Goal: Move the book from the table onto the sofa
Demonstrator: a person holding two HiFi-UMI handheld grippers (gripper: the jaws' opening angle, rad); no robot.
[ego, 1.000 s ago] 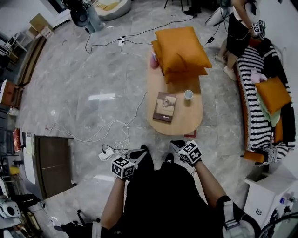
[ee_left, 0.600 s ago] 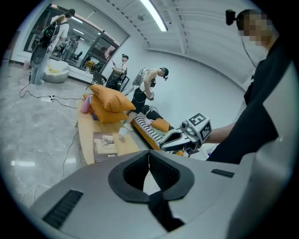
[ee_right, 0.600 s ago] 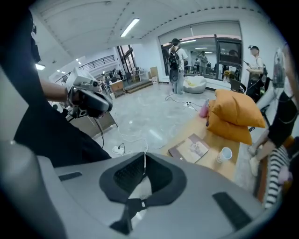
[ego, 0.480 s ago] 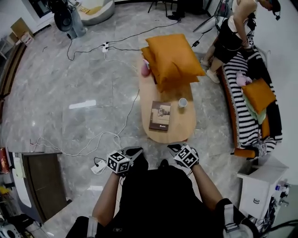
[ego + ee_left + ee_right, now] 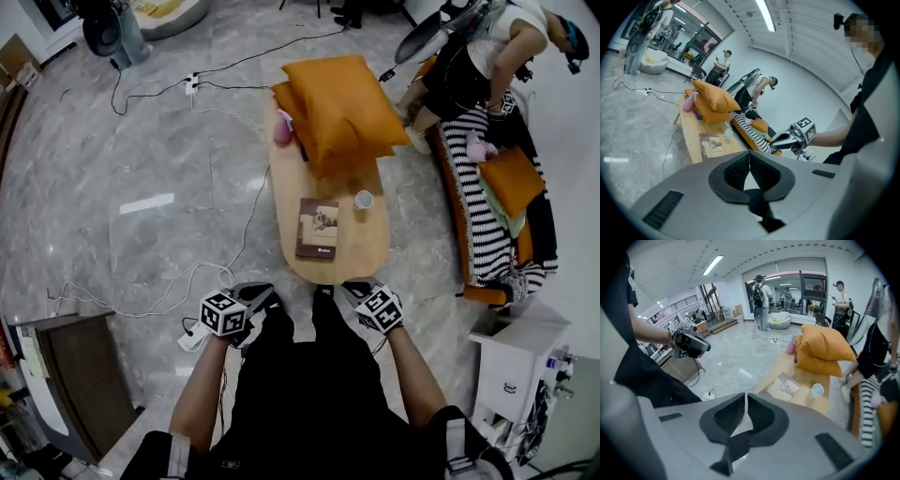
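Plainly, the book (image 5: 317, 228) lies flat on the oval wooden tabletop (image 5: 361, 251), toward its near end, untouched. A white cup (image 5: 364, 199) stands just beside it, on the side toward the sofa (image 5: 476, 211). Two stacked orange cushions (image 5: 339, 108) cover the far half of the tabletop, with a pink thing (image 5: 283, 128) at their left edge.

The striped sofa runs along the right, apart from the tabletop across a strip of floor. On it lie another orange cushion (image 5: 512, 178) and some pink and green cloth. A second person (image 5: 478, 52) bends over its far end. White cables (image 5: 211, 272) trail over the marble floor on the left, and a white cabinet (image 5: 511, 361) stands at the near right.

The left gripper (image 5: 253, 292) and the right gripper (image 5: 356, 289) hang just short of the tabletop's near end. Each has its fingers pressed together with nothing between them.

Compared with a second ago, the near end of the tabletop has come closer to both grippers, and the right one is now almost at its edge. The book and cup keep their places on the tabletop. The person at the sofa has bent lower.
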